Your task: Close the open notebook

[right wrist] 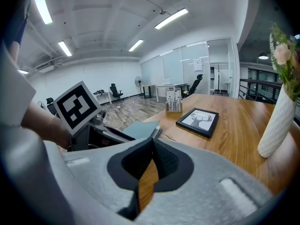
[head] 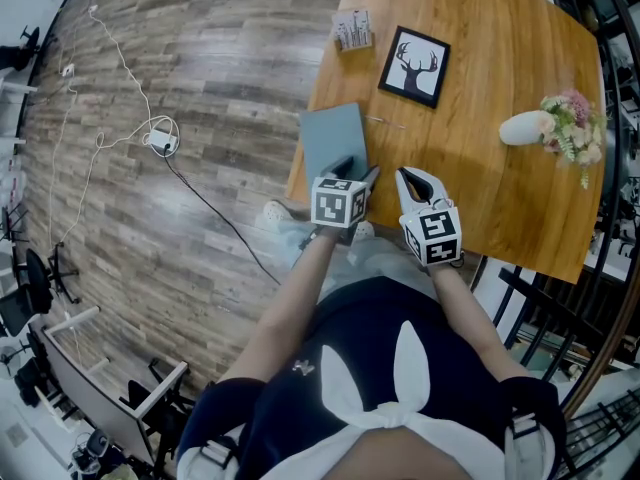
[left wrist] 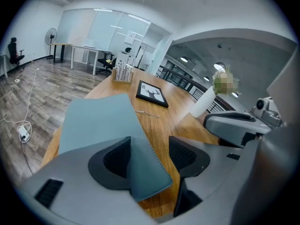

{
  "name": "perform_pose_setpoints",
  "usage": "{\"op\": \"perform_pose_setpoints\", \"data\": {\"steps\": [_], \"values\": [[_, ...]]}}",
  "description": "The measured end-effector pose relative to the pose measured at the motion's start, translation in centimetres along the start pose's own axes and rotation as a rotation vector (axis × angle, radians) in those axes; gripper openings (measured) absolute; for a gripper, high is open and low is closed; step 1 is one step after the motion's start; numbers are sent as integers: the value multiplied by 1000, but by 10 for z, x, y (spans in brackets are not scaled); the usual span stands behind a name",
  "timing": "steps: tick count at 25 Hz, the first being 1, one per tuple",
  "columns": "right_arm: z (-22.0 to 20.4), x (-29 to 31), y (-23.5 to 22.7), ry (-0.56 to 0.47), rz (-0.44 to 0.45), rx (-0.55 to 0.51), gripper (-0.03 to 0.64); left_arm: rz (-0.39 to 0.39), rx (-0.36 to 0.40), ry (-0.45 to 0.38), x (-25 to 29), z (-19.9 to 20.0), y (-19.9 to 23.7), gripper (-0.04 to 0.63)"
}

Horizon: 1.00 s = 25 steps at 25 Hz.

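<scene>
Head view: wooden table (head: 480, 88) on grey plank floor (head: 180, 58); dark cable (head: 215, 213) across the floor, left of the notebook. Notebook (head: 333, 138) closed, grey-blue cover up, flat at the table's corner by the edge. Beyond notebook: framed deer picture (head: 414, 65) and pen stand (head: 352, 30); well to its right, white vase (head: 527, 127) with flowers. Left gripper (head: 358, 171) at notebook's near corner, jaws spread, the corner between them, pads not pressing. Right gripper (head: 412, 180) just right of notebook over bare wood, jaws pressed together, nothing between. Far behind notebook: office desks, standing fan (right wrist: 139, 82), glass partition, ceiling strip lights on.
</scene>
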State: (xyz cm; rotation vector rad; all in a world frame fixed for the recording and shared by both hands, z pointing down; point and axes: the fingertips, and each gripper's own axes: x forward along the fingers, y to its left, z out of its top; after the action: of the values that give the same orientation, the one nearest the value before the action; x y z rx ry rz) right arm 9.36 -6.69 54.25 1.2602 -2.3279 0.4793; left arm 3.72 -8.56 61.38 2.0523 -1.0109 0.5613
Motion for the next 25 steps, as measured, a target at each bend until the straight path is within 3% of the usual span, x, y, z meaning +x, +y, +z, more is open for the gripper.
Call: {"op": "perform_pose_setpoints", "data": {"steps": [8, 12, 25], "values": [[4, 3, 6, -4, 24, -10, -2, 9, -48, -109, -37, 15, 10, 250], [9, 4, 12, -11, 41, -15, -2, 27, -36, -167, -56, 24, 12, 245], [36, -1, 23, -66, 80, -32, -3, 78, 16, -300, -98, 49, 3, 44]]}}
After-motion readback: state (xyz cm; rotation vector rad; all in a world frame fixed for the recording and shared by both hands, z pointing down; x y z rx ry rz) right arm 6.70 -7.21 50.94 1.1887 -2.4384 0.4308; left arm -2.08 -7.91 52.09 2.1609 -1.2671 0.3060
